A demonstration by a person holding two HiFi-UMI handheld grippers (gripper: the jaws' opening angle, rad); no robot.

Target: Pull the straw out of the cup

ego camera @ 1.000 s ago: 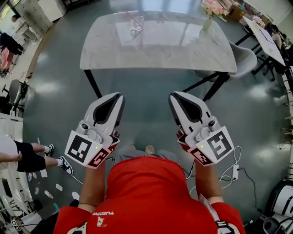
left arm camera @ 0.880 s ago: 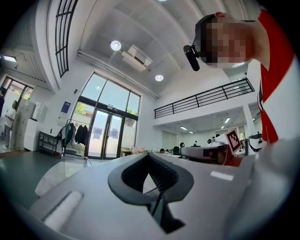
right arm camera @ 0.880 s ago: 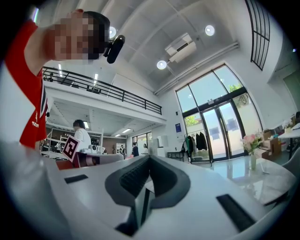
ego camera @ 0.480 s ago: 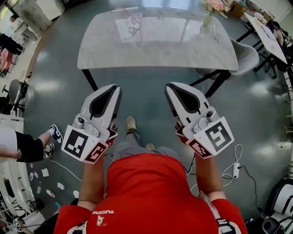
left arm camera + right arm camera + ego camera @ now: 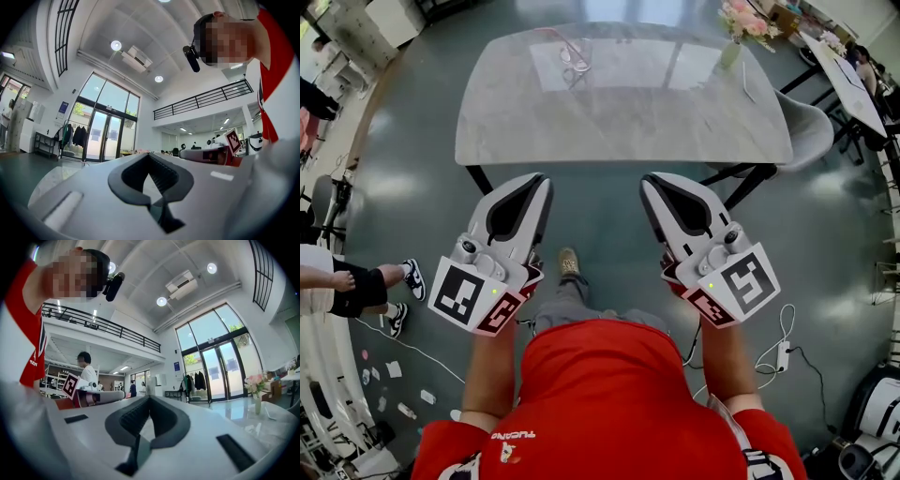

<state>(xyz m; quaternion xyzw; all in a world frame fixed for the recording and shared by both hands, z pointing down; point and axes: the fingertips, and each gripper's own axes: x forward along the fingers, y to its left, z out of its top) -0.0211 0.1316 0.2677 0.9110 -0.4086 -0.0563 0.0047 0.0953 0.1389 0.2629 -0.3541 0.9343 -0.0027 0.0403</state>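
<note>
A clear glass cup (image 5: 575,59) with a thin pink straw (image 5: 563,38) stands on the far left part of the marble table (image 5: 619,108). Both grippers are held side by side over the floor, short of the table's near edge and well away from the cup. The left gripper (image 5: 542,179) is shut with nothing in it; its closed jaws fill the left gripper view (image 5: 149,153). The right gripper (image 5: 649,180) is also shut and empty, as its own view shows (image 5: 149,397). My foot (image 5: 568,262) shows between them.
A vase of pink flowers (image 5: 734,36) stands at the table's far right, also seen in the right gripper view (image 5: 256,398). A grey chair (image 5: 806,127) sits by the right end. A bystander's legs (image 5: 366,286) are at left. A cable and plug (image 5: 780,352) lie on the floor at right.
The table has come closer in the head view as I step toward it, both grippers carried along, still shut. The bystander at left has shifted their feet.
</note>
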